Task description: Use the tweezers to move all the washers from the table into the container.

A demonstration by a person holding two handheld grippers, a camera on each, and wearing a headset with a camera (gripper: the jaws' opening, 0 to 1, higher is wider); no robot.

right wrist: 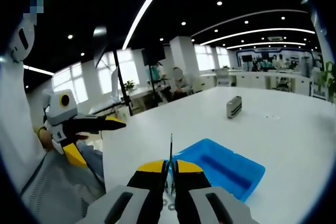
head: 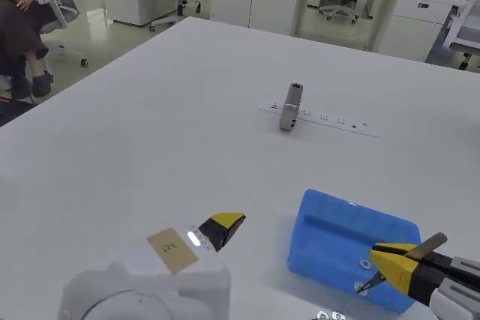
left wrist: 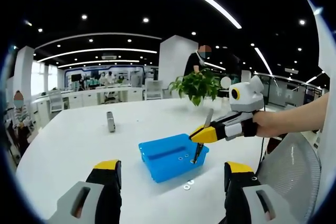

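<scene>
My right hand-held gripper [right wrist: 171, 170] is clamped on the tweezers [right wrist: 171, 148], whose thin tips point out by the near left corner of the blue container [right wrist: 226, 169] on the white table [right wrist: 294, 129]. My left hand-held gripper [right wrist: 97, 140] hangs off to the left, jaws apart.

Bright, even office light; fisheye warp in the gripper views.
Ceiling spots [left wrist: 145, 20] and strips [right wrist: 144, 14] light the white table [head: 150, 133] flatly; the container [head: 337, 234] under the right gripper [head: 384, 258] throws only a faint shadow. Straight lines bow toward both gripper views' edges. The tweezers [right wrist: 170, 153] between the right gripper's jaws show as a thin, soft line.
</scene>
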